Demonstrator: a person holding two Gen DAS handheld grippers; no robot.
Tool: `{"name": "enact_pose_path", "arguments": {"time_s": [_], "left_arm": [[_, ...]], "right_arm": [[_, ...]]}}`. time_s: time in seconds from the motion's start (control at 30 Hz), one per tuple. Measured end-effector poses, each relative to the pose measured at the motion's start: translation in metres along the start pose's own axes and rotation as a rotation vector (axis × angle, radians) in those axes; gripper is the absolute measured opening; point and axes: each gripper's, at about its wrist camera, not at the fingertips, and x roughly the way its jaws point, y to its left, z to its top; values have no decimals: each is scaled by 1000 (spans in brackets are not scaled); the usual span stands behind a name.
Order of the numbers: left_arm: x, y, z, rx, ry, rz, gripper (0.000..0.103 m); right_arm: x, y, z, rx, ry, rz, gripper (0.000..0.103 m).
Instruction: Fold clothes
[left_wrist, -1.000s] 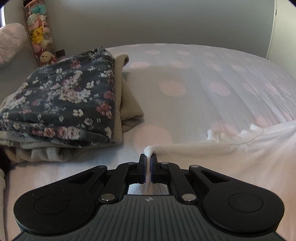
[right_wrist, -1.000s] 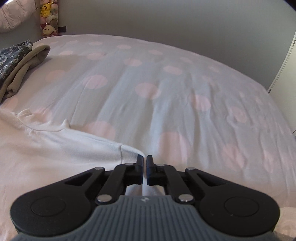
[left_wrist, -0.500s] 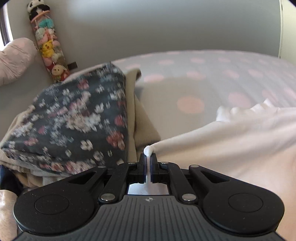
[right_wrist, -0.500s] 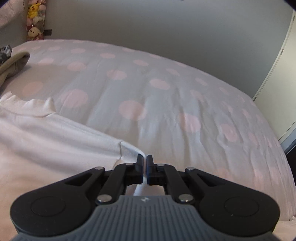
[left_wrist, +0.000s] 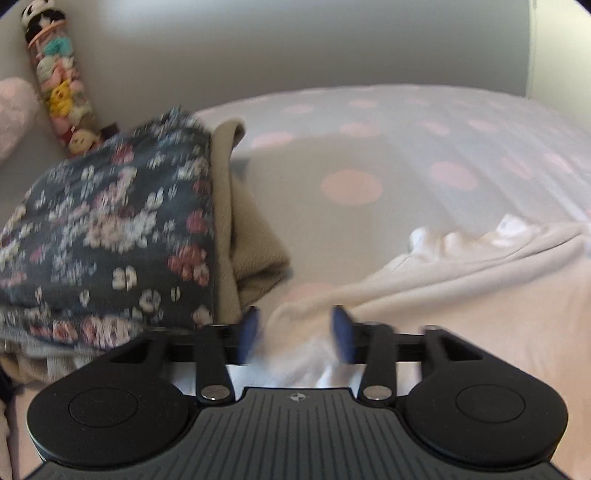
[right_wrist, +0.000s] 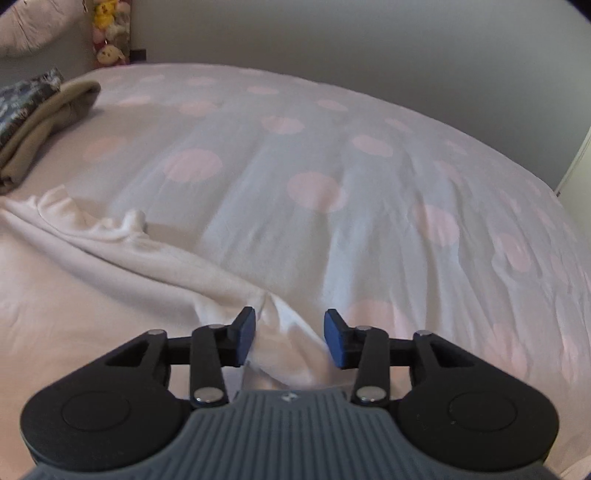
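While both cams looked across the bed (right_wrist: 332, 155), I saw L gripper (left_wrist: 294, 328) spread wide. R gripper (right_wrist: 289, 334) too, white garment (right_wrist: 122, 295) lying loose btwn each pair.

The folded stack (left_wrist: 110, 229) lies on the bed (left_wrist: 406, 155), left of the spread garment (left_wrist: 461, 295).

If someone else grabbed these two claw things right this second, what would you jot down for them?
Left gripper: open, holding nothing; the white garment lies between its fingers.
Right gripper: open too, over the garment's other corner.
The garment is on the polka-dot bed, bunched along its far edge.
The floral piece sits folded on the beige one, to the left.
Left to do: it seems smoothing and further folds on the white garment, then stacking it.
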Motion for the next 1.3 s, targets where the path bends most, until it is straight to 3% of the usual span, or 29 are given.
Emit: {"name": "enact_pose_path", "arguments": {"time_s": [0.07, 0.17, 0.27, 0.47, 0.5, 0.57, 0.6, 0.7, 0.87, 1.0, 1.07, 1.1, 1.13, 1.2, 1.3], "left_arm": [[-6, -3, 6, 17, -41, -32, 58], [11, -14, 12, 15, -22, -68, 58], [28, -25, 18, 13, -3, -104, 55], [60, -46, 31, 9, 32, -172, 54], [60, -46, 33, 8, 23, -171, 49], [60, -47, 37, 6, 6, -168, 29], [60, -48, 39, 5, -3, -166, 18], [59, -49, 46, 2, -30, -162, 11], [59, -52, 56, -2, -73, -154, 9], [59, -54, 65, -6, -109, -148, 9], [62, -56, 67, -1, -97, -133, 11], [62, -57, 67, 1, -93, -114, 13], [62, -58, 66, 2, -89, -98, 20], [56, -54, 62, -11, -83, -97, 29], [42, -48, 53, -6, -57, -98, 30]], "right_arm": [[-2, 1, 8, 21, -34, 55, 57], [-4, 5, 20, 51, -81, 136, 57], [13, 26, 30, 68, -72, 210, 57], [50, 62, 48, 69, -34, 264, 46], [56, 65, 49, 79, -23, 279, 45], [65, 70, 49, 95, 2, 318, 41], [68, 74, 48, 90, 18, 339, 29], [66, 86, 45, 13, 1, 329, 15], [50, 78, 61, 31, -109, 282, 7], [46, 77, 76, 37, -160, 236, 9], [47, 80, 79, 34, -156, 214, 15], [47, 80, 80, 34, -159, 207, 31], [45, 80, 81, 36, -161, 202, 39], [40, 76, 80, 41, -155, 202, 41], [31, 68, 72, 48, -121, 186, 41]]}}
